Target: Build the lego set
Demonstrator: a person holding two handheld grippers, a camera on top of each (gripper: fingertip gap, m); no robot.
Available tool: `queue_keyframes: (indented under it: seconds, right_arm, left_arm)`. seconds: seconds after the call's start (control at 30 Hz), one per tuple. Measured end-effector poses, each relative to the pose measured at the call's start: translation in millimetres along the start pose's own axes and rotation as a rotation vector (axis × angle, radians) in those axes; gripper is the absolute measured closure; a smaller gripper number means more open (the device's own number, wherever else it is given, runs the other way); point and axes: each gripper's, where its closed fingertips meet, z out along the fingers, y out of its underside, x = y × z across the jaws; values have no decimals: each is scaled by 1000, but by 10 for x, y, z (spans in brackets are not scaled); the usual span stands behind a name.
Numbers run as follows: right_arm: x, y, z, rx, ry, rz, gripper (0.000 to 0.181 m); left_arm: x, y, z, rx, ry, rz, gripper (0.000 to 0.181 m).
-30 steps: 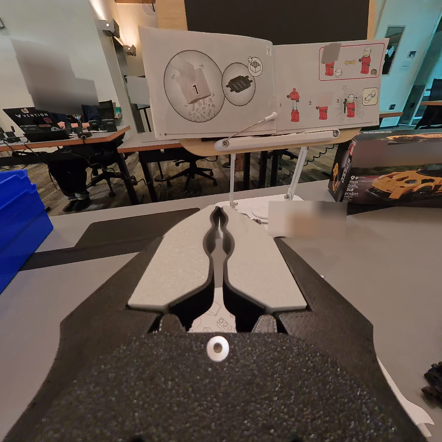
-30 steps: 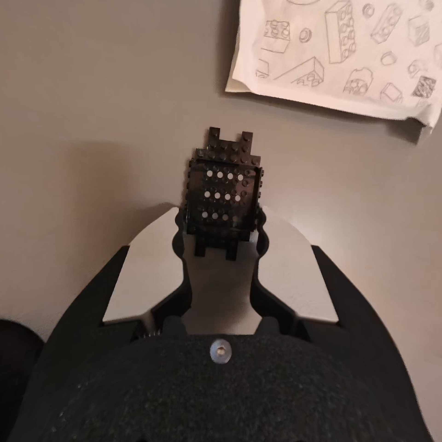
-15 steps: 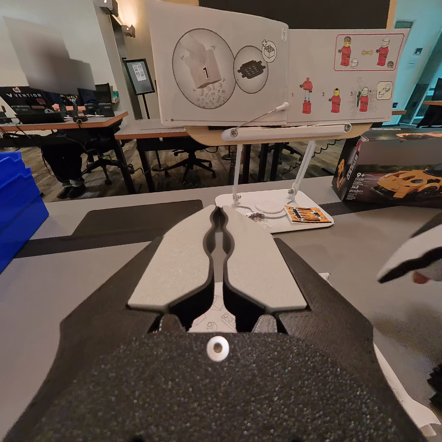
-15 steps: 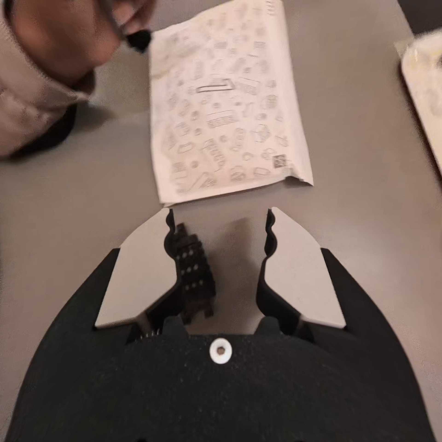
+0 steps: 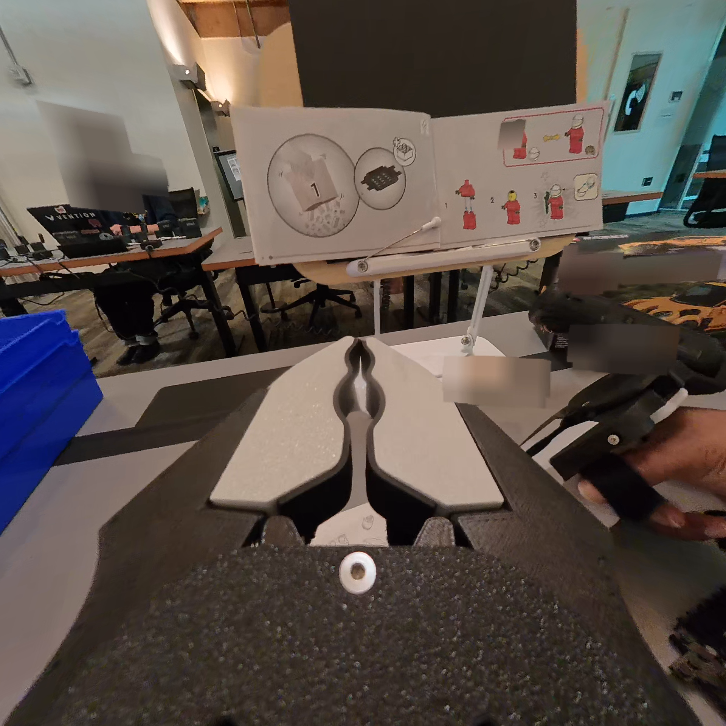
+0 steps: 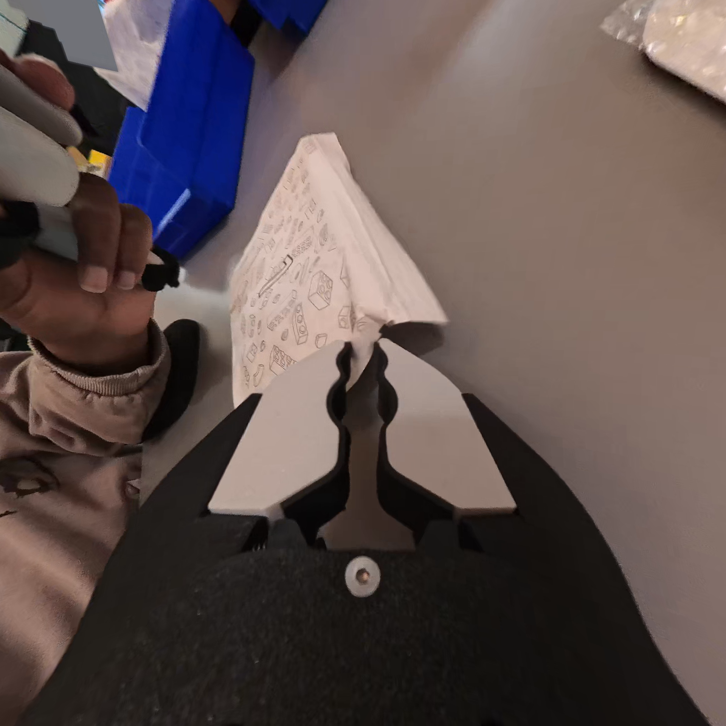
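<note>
Since half a second ago, the right gripper (image 6: 361, 347) has let go of the black plate piece and is now pinching the near edge of the white paper bag (image 6: 314, 283), lifting that corner off the grey table (image 6: 550, 235).

From the left wrist camera, the left gripper (image 5: 360, 349) is hanging over the table with its jaws pressed together on nothing. Beyond its tips an instruction booklet (image 5: 416, 176) is standing open on a white stand (image 5: 440, 261). Blue bins (image 5: 35, 393) are sitting at the left edge. At the right, a hand (image 5: 675, 471) is gripping the other tool's handle.

From the right wrist camera, the bag, printed with brick drawings, is tenting up from the pinched edge. A sleeved hand (image 6: 78, 275) is holding the left tool at the upper left, beside blue bins (image 6: 188, 157). No loose bricks are showing in this view.
</note>
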Motion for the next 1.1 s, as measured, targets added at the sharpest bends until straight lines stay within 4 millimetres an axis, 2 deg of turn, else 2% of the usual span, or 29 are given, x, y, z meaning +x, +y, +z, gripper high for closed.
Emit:
queue_keyframes:
  seconds: [0.1,0.3,0.43,0.53,0.7,0.77,0.87,0.93,1.0,1.1]
  right_arm:
    - [-9,-93,-138,73,34,-75,176]
    - [-139,-205,-528,216,101,-236,179]
    - [-246,-201,-757,288,151,-323,179]
    - [-361,-165,-883,344,164,-401,179]
    - [-411,-86,-988,397,210,-495,179]
    - [-453,-76,-1023,419,213,-535,179]
    - [-481,-16,-1067,407,256,-648,179]
    - [-462,17,-1106,399,286,-688,179]
    - [-449,30,-1148,400,291,-706,179]
    - [-435,30,-1208,403,295,-747,179]
  left_arm:
    - [66,-185,58,1,-22,54,181]
    - [207,-574,324,1,-50,107,181]
    - [179,-761,529,-26,-62,60,181]
    - [156,-837,574,-12,-65,59,181]
    - [172,-703,498,-42,0,43,181]
    - [173,-591,400,-49,67,45,181]
    - [15,-313,233,-77,136,141,181]
    - [-144,-39,144,-143,183,181,167]
    - [-262,193,48,-200,231,134,153]
    - [-227,313,-95,-165,358,12,144]
